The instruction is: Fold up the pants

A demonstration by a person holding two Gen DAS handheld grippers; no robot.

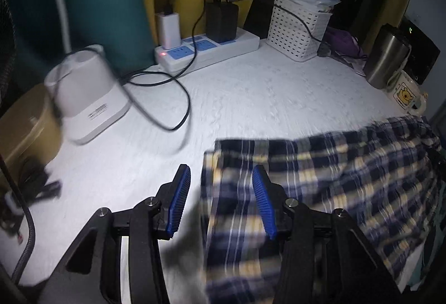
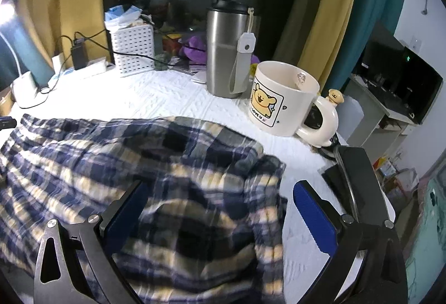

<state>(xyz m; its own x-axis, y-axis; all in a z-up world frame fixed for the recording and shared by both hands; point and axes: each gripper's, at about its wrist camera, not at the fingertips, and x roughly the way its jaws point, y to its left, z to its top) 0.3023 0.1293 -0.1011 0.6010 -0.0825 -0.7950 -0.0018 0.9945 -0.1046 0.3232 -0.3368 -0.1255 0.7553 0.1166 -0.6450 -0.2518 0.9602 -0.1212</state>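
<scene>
Navy, cream and white plaid pants [image 1: 320, 181] lie crumpled on the white textured table [image 1: 251, 97]. In the left wrist view my left gripper [image 1: 221, 184] is open, its blue-padded fingers [image 1: 182, 198] straddling the pants' left edge. In the right wrist view the pants [image 2: 145, 164] fill the lower left. My right gripper [image 2: 220, 198] is open wide, its fingers [image 2: 312, 214] on either side of the right end of the cloth. The cloth is blurred in both views.
A white device [image 1: 89, 92], power strip [image 1: 206, 49] with chargers and a loose black cable [image 1: 172, 97] sit at the back left. A white basket [image 1: 299, 26], steel tumbler [image 2: 227, 50] and bear mug [image 2: 284, 97] stand at the back right, close to the pants.
</scene>
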